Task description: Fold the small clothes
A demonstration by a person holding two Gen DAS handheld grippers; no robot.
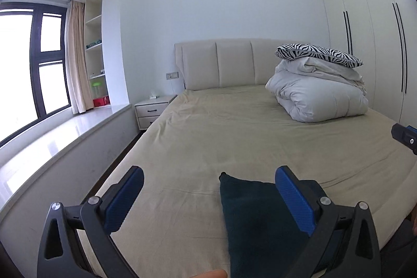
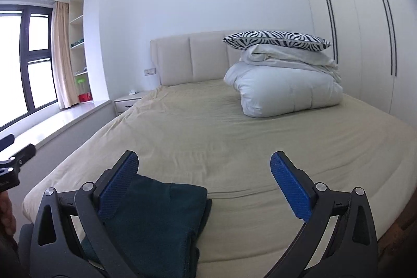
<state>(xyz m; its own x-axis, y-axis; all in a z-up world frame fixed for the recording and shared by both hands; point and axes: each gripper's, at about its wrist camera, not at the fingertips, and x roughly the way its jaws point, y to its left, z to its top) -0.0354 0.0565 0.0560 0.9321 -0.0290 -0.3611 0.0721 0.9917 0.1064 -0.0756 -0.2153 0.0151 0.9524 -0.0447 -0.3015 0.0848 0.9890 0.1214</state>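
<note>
A dark green folded garment lies near the foot of the bed on the beige sheet. It also shows in the right wrist view as a neat folded stack. My left gripper is open and empty above the bed, with the garment under its right finger. My right gripper is open and empty, with the garment under its left finger. The right gripper's tip shows at the right edge of the left wrist view. The left gripper shows at the left edge of the right wrist view.
A folded white duvet with a zebra pillow on top sits at the bed's far right. A padded headboard, a nightstand, a window ledge on the left and wardrobes on the right surround the bed.
</note>
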